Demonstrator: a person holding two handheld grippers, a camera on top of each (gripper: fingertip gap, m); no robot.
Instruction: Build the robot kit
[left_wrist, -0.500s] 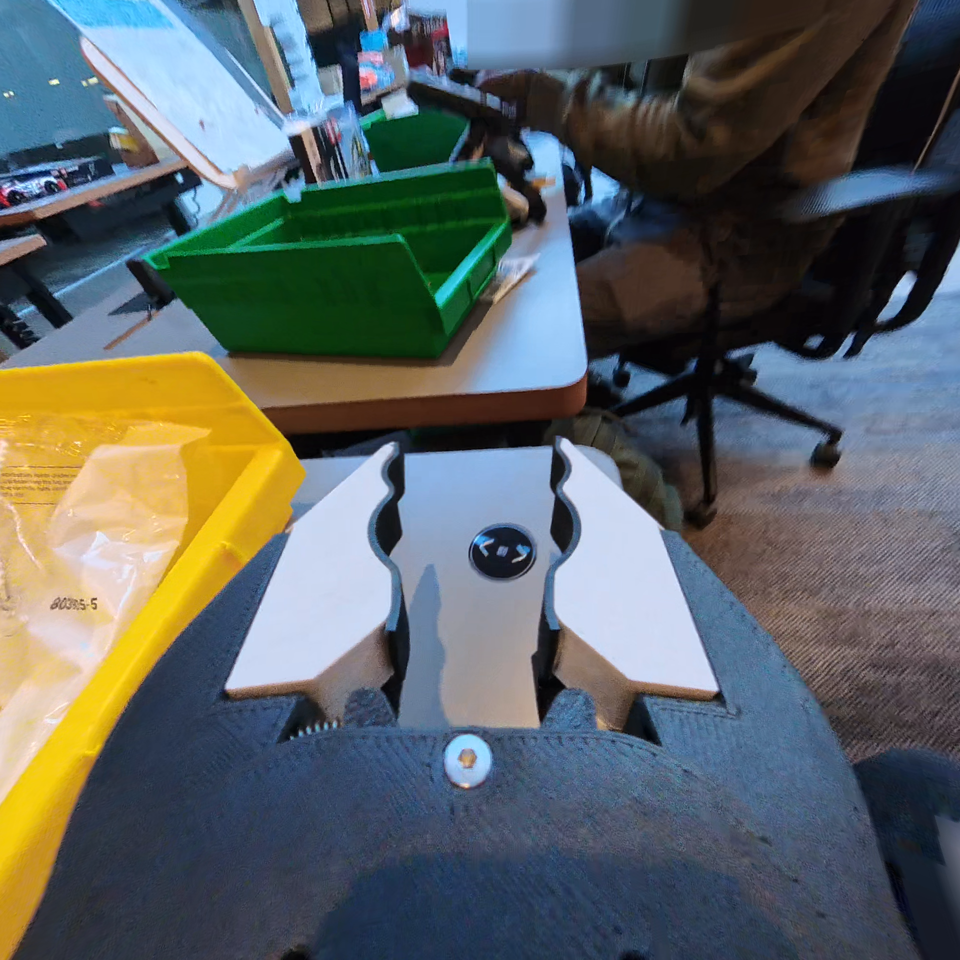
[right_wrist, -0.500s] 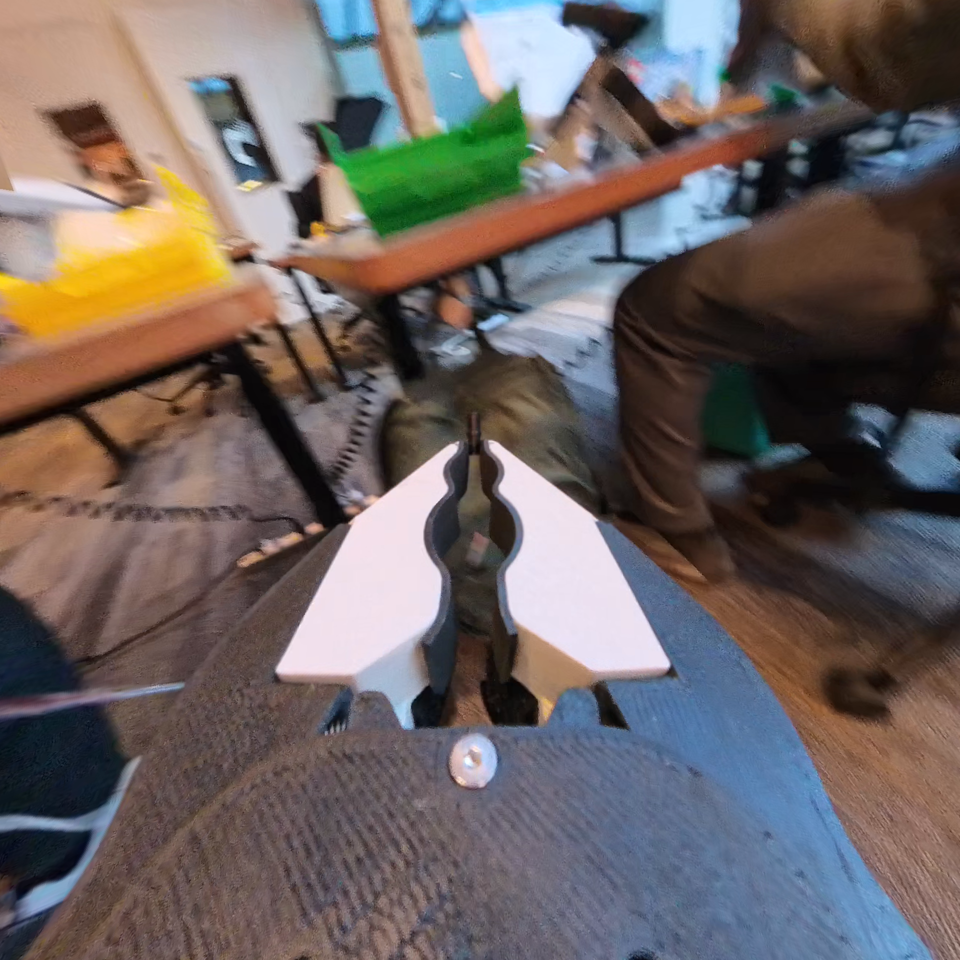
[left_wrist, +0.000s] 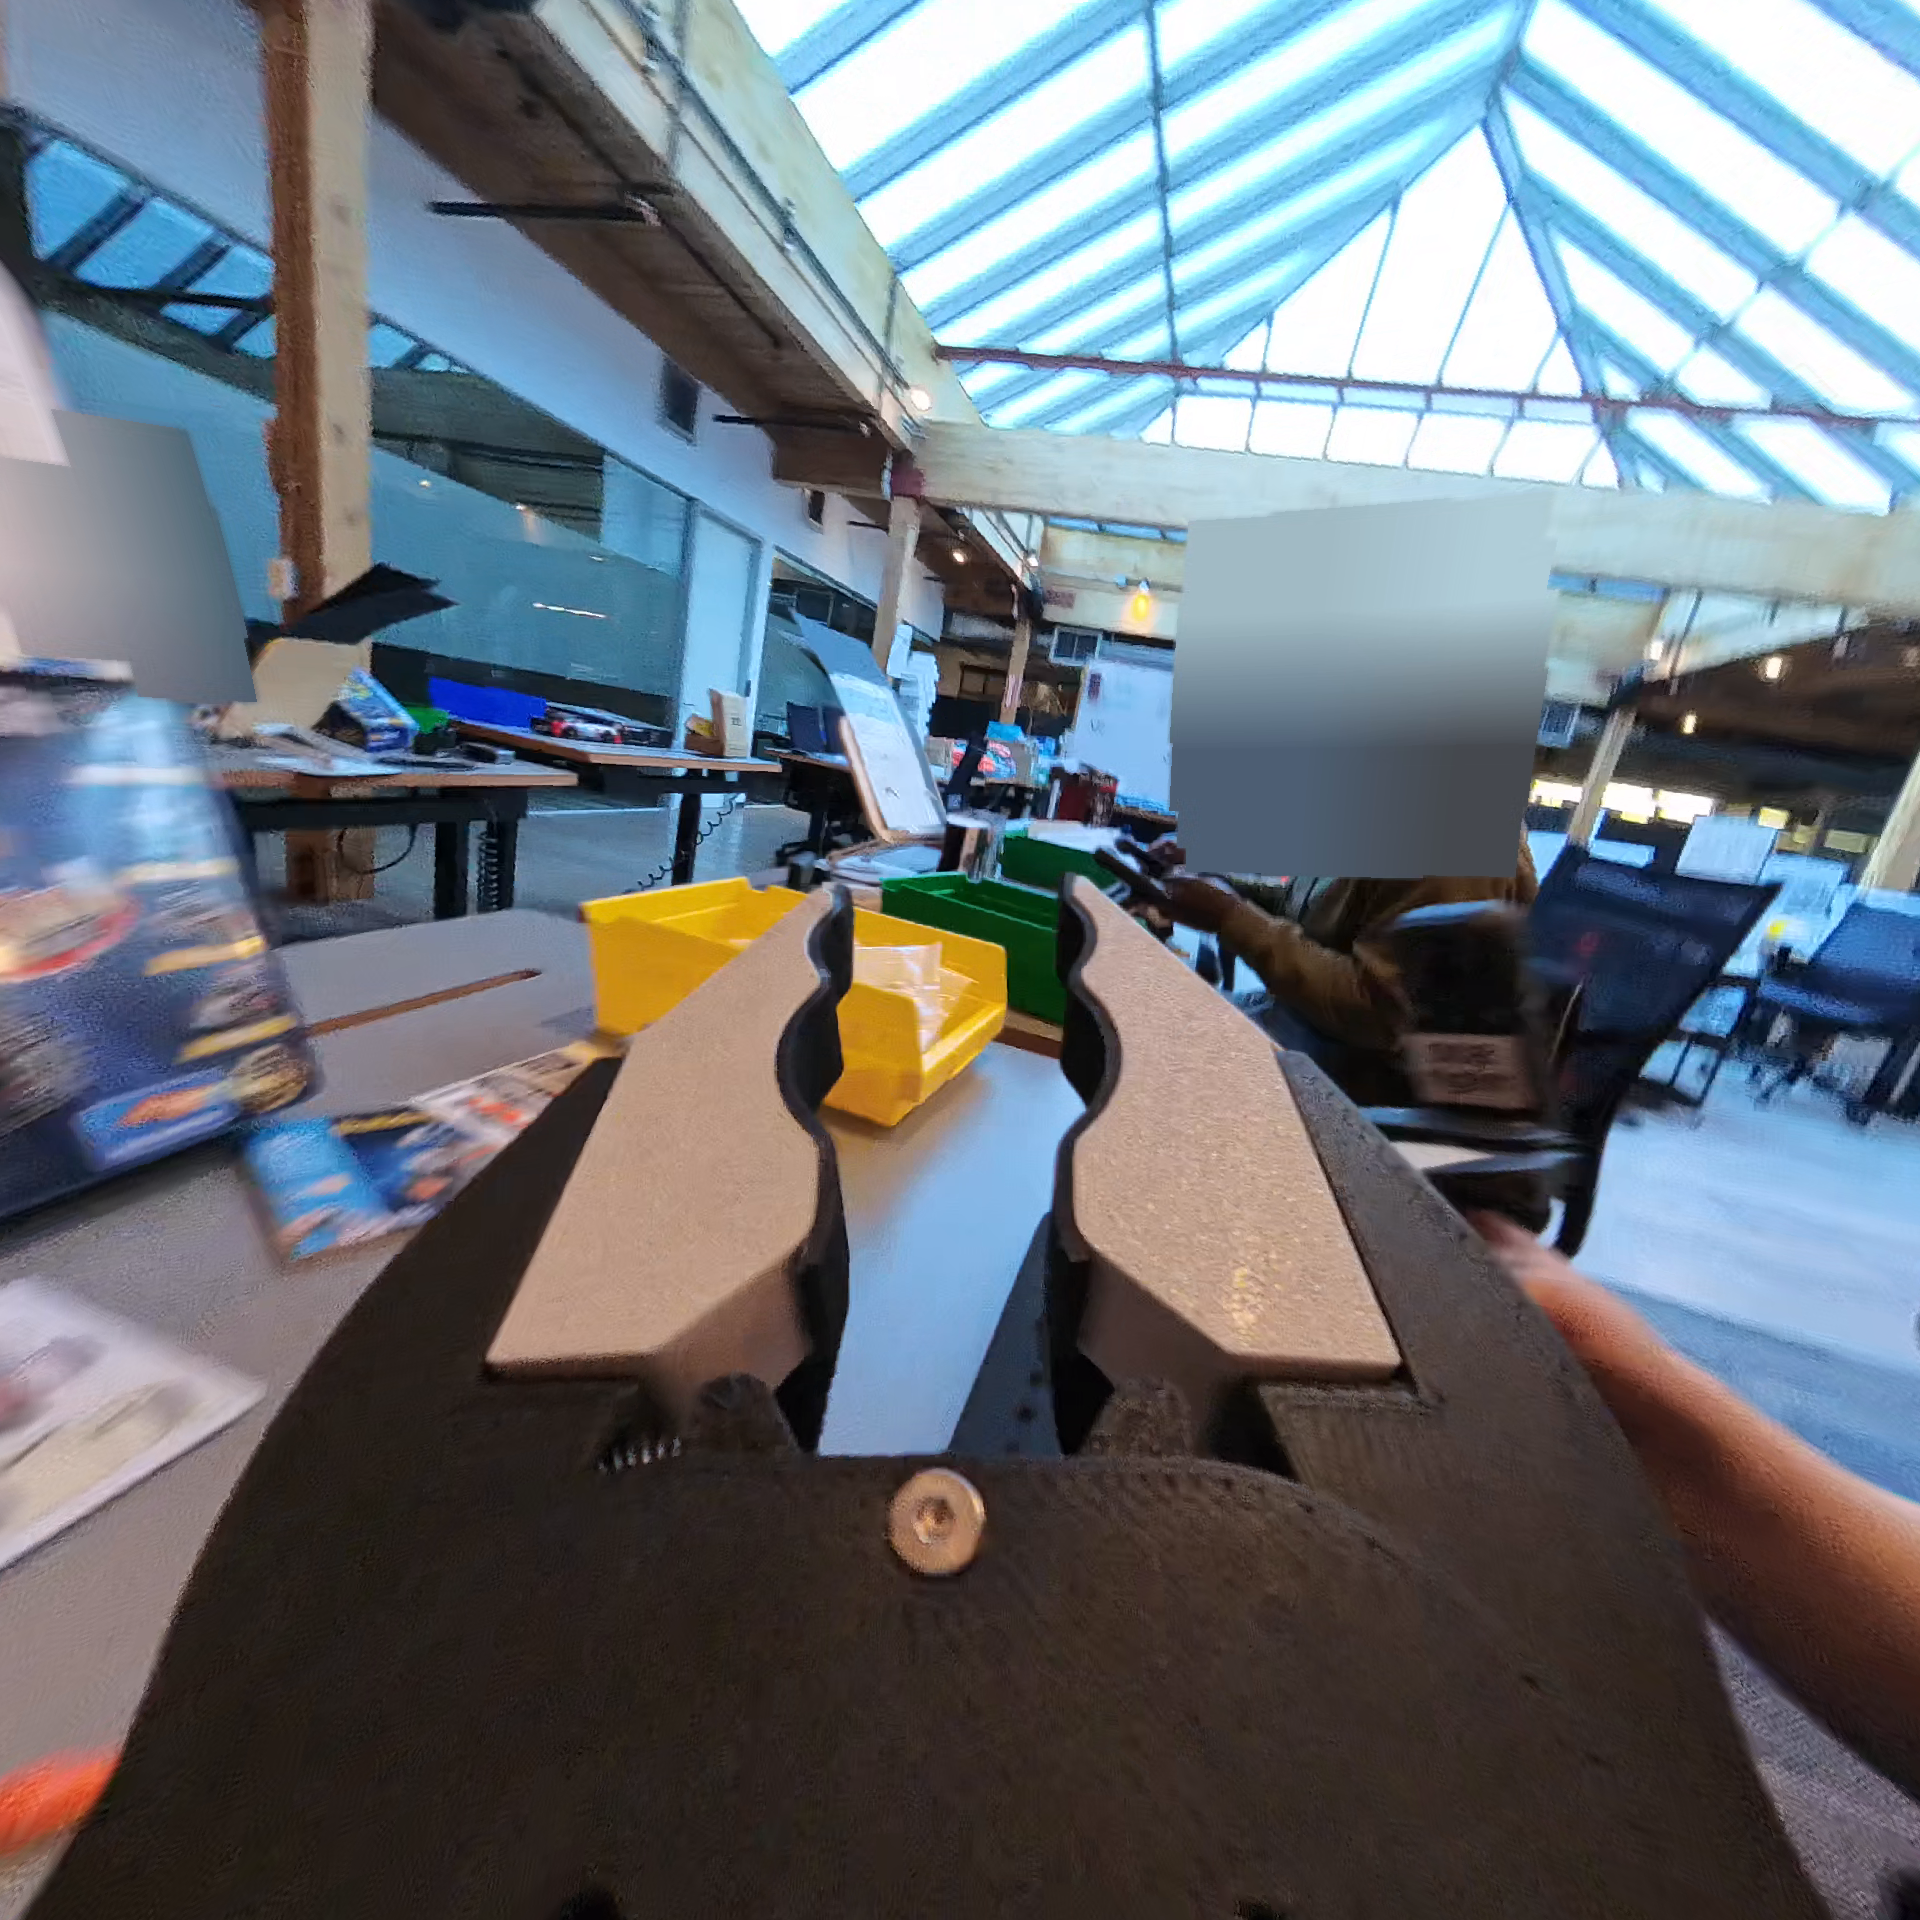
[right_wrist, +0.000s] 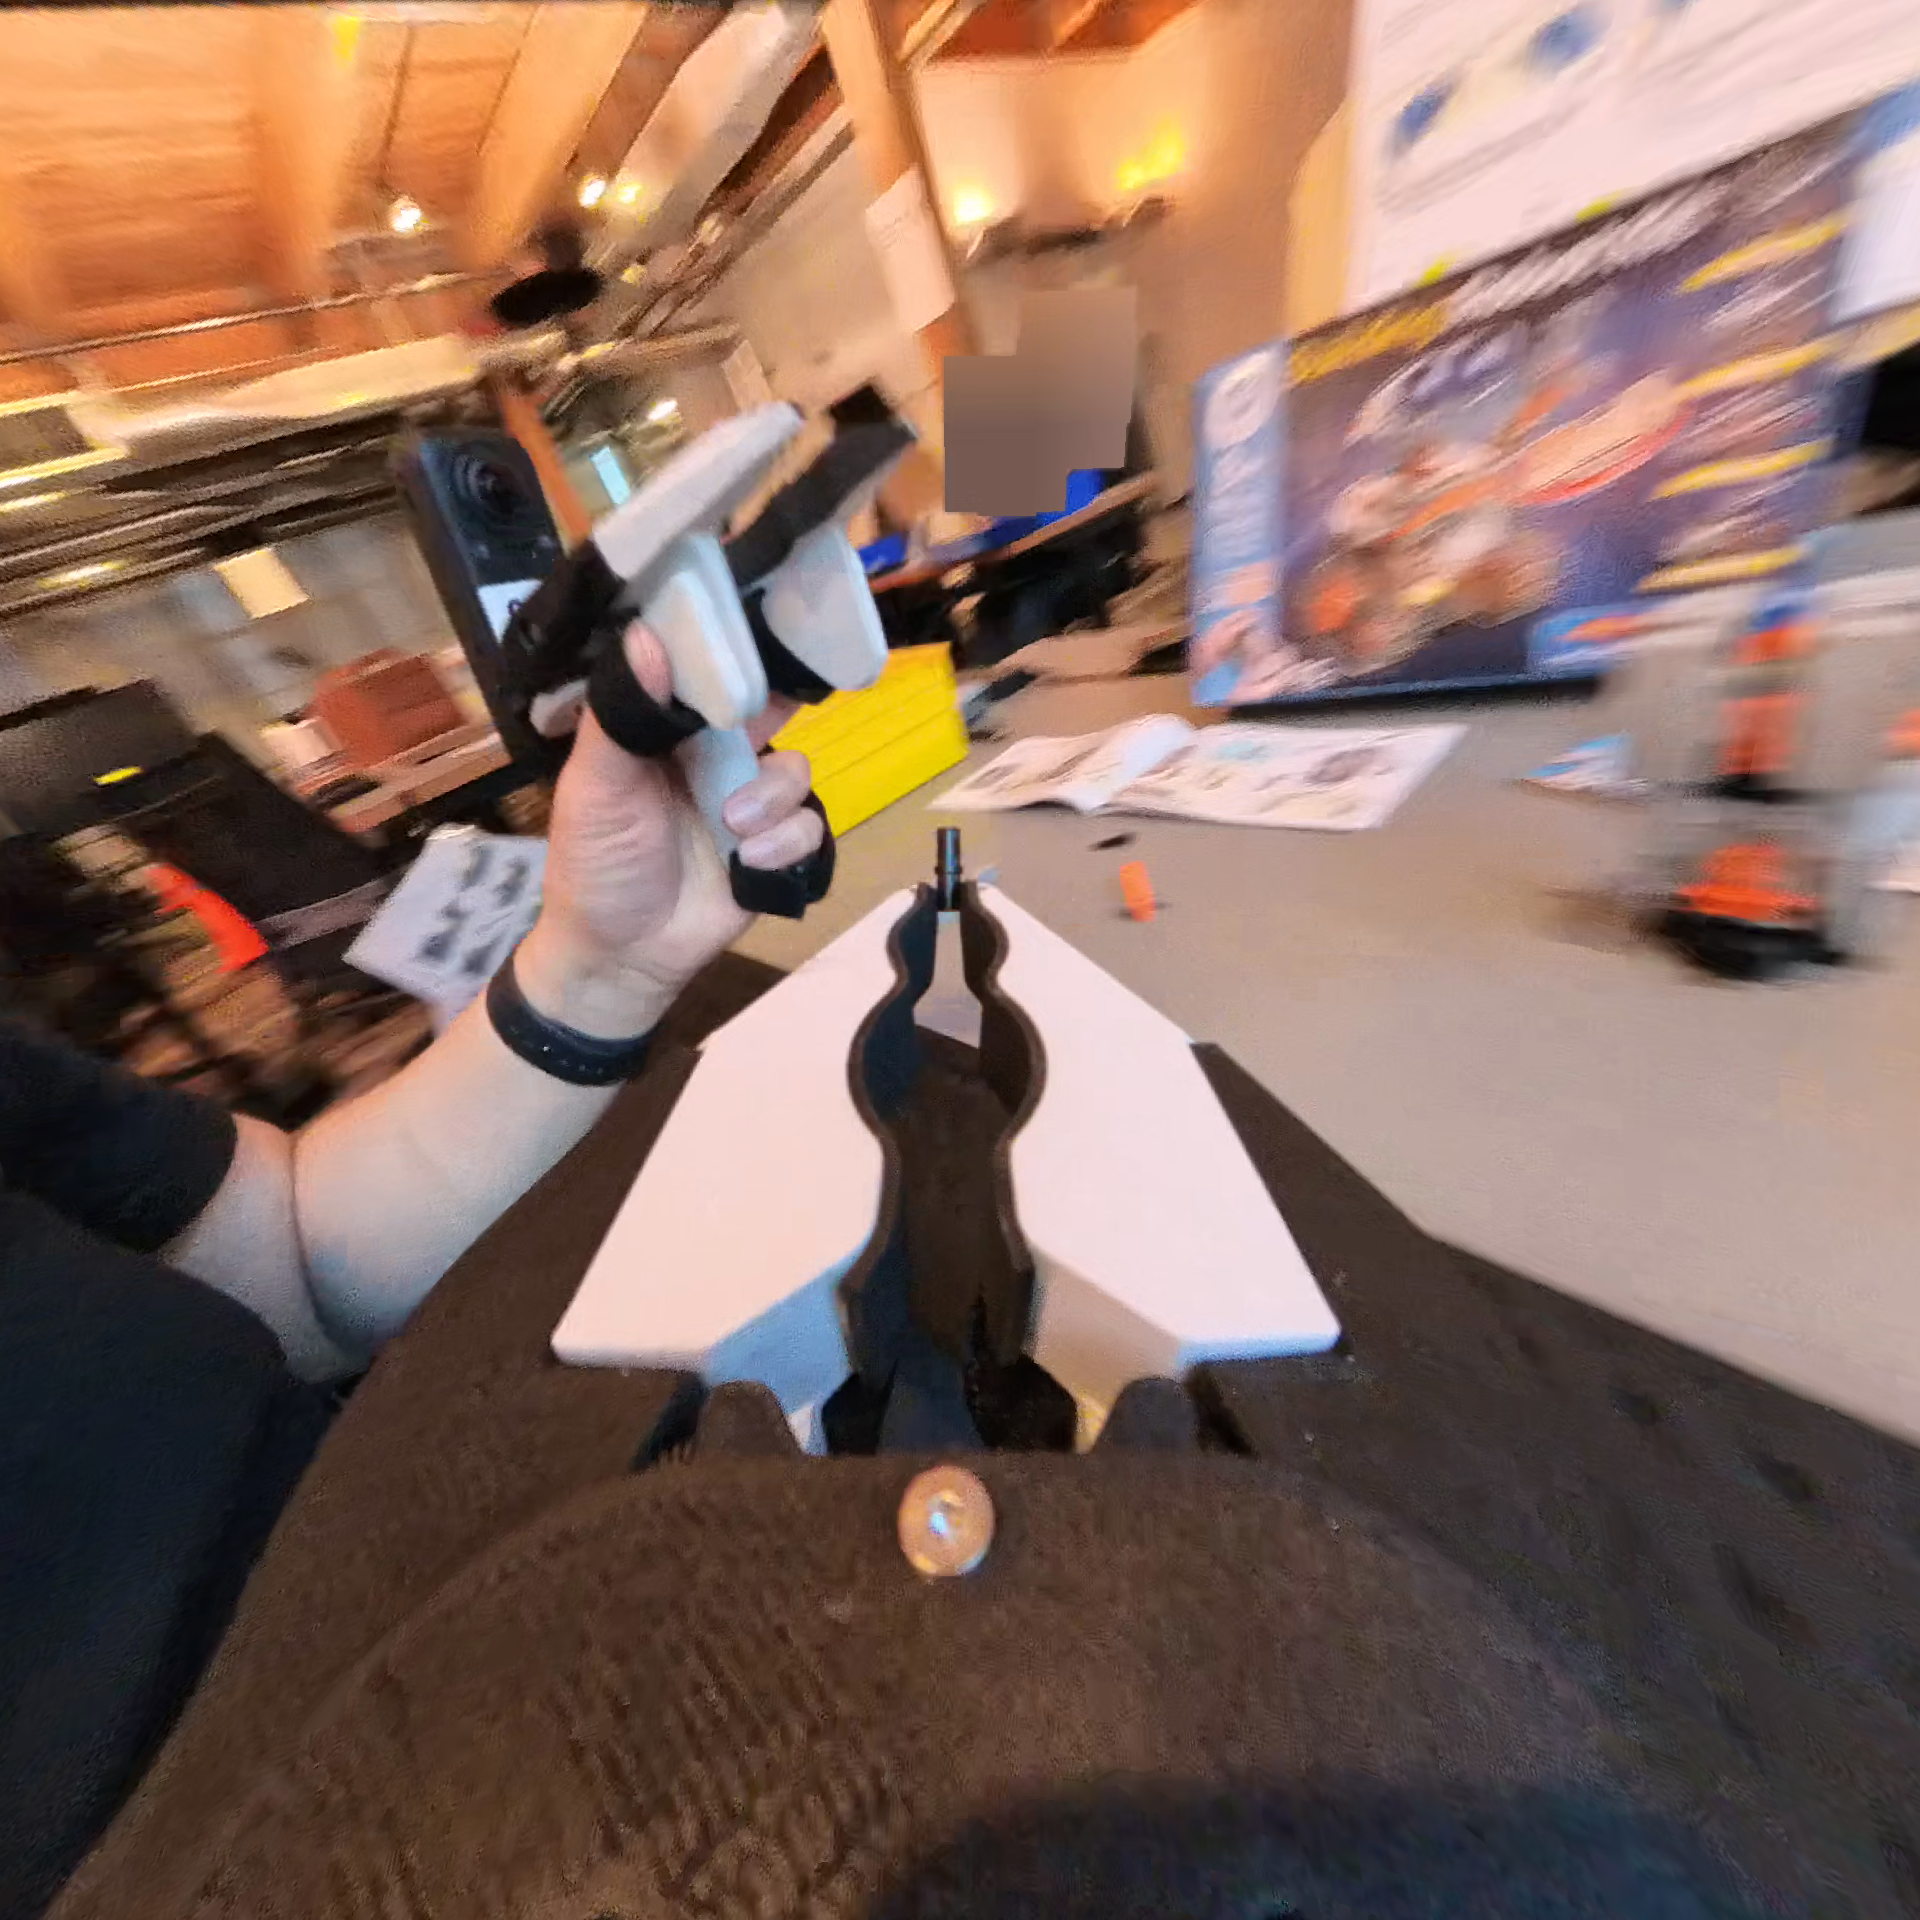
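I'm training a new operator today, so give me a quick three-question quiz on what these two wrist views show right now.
1. True or false: the left gripper has its fingers spread apart with nothing between them.
2. Multiple choice: what does the right gripper pinch at its fingertips? A) an orange plastic piece B) a small black plastic peg C) a folded booklet
3. Fill in: just beyond the left gripper on the grey table sits a ____ plastic bin with clear bags inside.

Key: 1 true; 2 B; 3 yellow.
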